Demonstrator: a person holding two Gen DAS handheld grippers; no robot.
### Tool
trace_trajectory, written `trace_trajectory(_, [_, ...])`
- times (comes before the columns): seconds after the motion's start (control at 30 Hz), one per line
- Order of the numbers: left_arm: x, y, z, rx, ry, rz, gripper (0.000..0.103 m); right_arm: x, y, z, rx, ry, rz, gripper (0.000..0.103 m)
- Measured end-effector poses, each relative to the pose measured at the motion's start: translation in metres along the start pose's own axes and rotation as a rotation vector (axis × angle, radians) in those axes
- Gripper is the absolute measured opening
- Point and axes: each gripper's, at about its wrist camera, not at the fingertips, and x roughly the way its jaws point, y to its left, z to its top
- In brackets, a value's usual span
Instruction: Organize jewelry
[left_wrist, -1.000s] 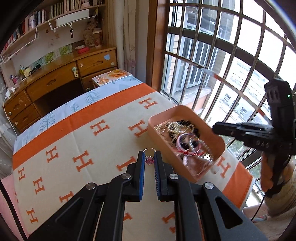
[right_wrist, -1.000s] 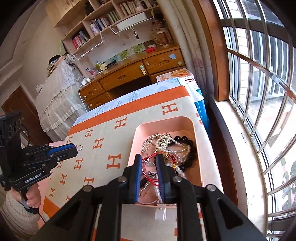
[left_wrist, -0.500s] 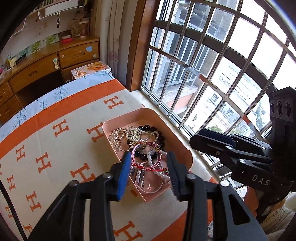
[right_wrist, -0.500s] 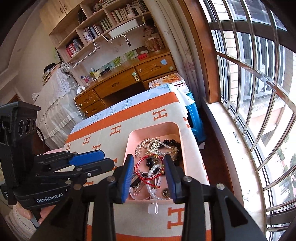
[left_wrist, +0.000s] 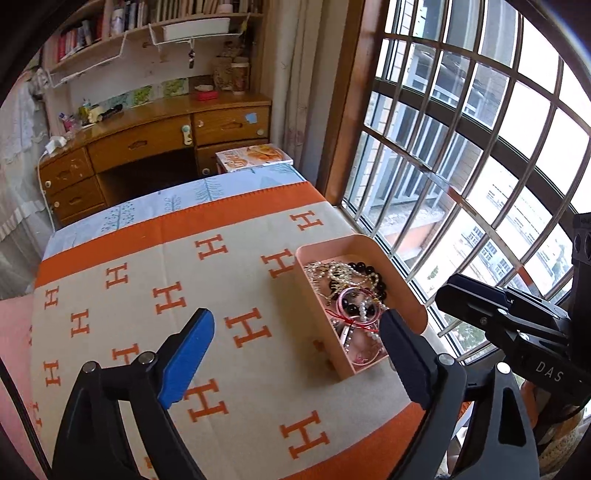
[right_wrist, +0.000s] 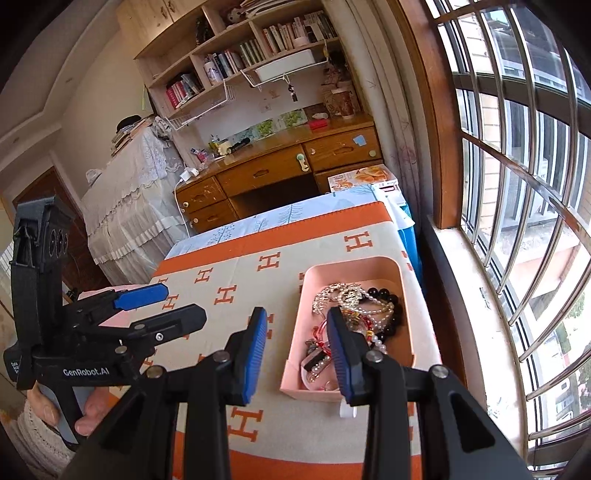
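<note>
Jewelry (left_wrist: 349, 295) fills 1 pink rectangular tray (left_wrist: 400, 275), which sits on the orange-and-cream H-patterned blanket (left_wrist: 177, 266) near the edge that faces the barred window (left_wrist: 480, 155). You have 1 tray and 1 tangled heap in it; the pieces overlap, so an exact count cannot be given. You can distinguish 1 black bead bracelet (right_wrist: 391, 306) at the far end, 1 rhinestone piece (right_wrist: 332, 293) beside it, at least 1 pearl strand (right_wrist: 376, 345), 1 pink bangle (left_wrist: 356, 306) and red cord loops (right_wrist: 321, 332) in the middle. Smaller items at the near end of the tray are too jumbled to name. A white tag (right_wrist: 347, 410) hangs at the tray's near wall.

You hold 2 grippers. Your left gripper (left_wrist: 295, 332) has just been opening: its jaws now stand wide apart, with nothing between them. Its blue-padded finger hangs over the bare blanket and the other finger over the near part of the tray. In the right wrist view this gripper (right_wrist: 170, 306) sits off to the left of the tray, with a hand (right_wrist: 88, 410) on its grip.

Your right gripper (right_wrist: 295, 339) is parted narrowly, and its jaws hold nothing. It hangs above the tray's near left wall, clear of the heap.

Beyond the blanket stand 1 wooden desk (right_wrist: 280, 170) and 1 bookshelf (right_wrist: 236, 55).
</note>
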Motion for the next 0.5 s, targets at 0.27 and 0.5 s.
trace_trajectory(0.27, [-0.052,0.03,-0.037,-0.111,-0.078,0.19,0.102,0.001,0.041,-0.02,-0.059,0.039,0.038,0.035])
trace_trajectory(0.5, [-0.075,0.042,-0.081,-0.202,-0.061,0.333,0.102,-0.007,0.07,-0.038,-0.078,0.05,0.046,0.055])
